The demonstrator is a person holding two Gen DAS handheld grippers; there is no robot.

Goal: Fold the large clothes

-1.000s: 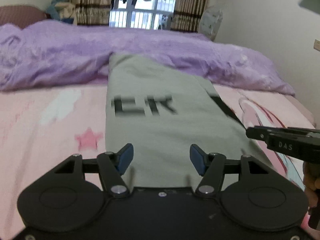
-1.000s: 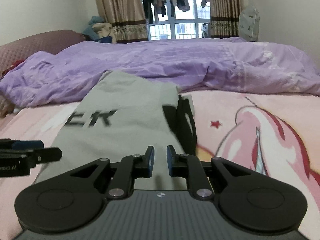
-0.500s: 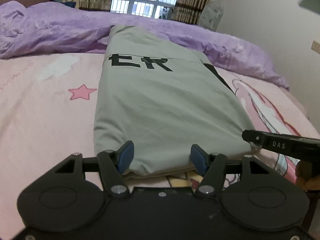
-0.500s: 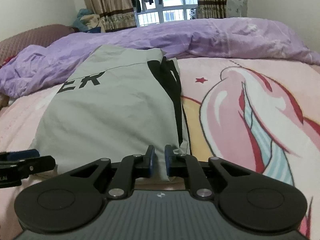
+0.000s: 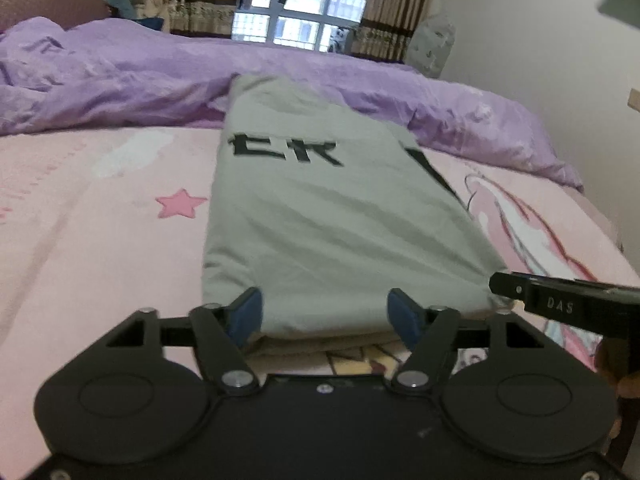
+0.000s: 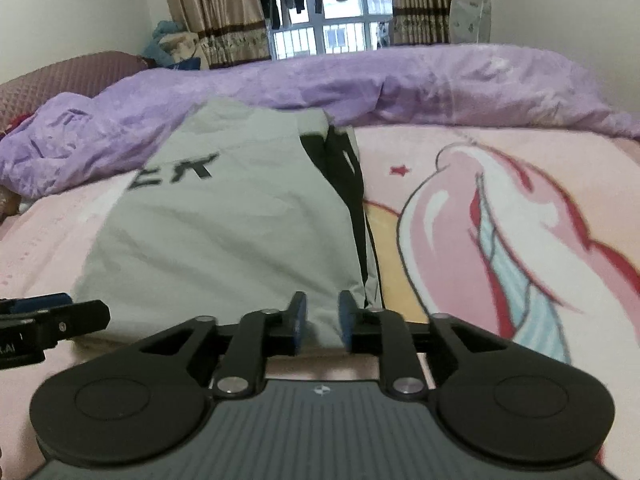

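A grey garment (image 5: 332,216) with black letters lies folded into a long strip on the pink bed sheet (image 5: 100,240), its far end on the purple duvet. My left gripper (image 5: 325,310) sits at the near hem, jaws opening wide, with the hem's edge between the pads but untouched. In the right wrist view the garment (image 6: 224,232) shows a black stripe along its right side. My right gripper (image 6: 322,316) is at the hem's right corner, jaws opening, grey cloth in the narrow gap. Each gripper shows in the other's view: right (image 5: 520,292), left (image 6: 60,320).
A rumpled purple duvet (image 5: 120,80) runs across the far side of the bed. Behind it are curtains and a window (image 6: 328,36) with hanging laundry. A unicorn print (image 6: 500,220) covers the sheet to the right. A wall stands close on the right.
The garment has settled flat on the sheet. The right gripper's jaws, shut before, have parted. The left jaws have spread wider. Both grippers have shifted slightly at the near hem.
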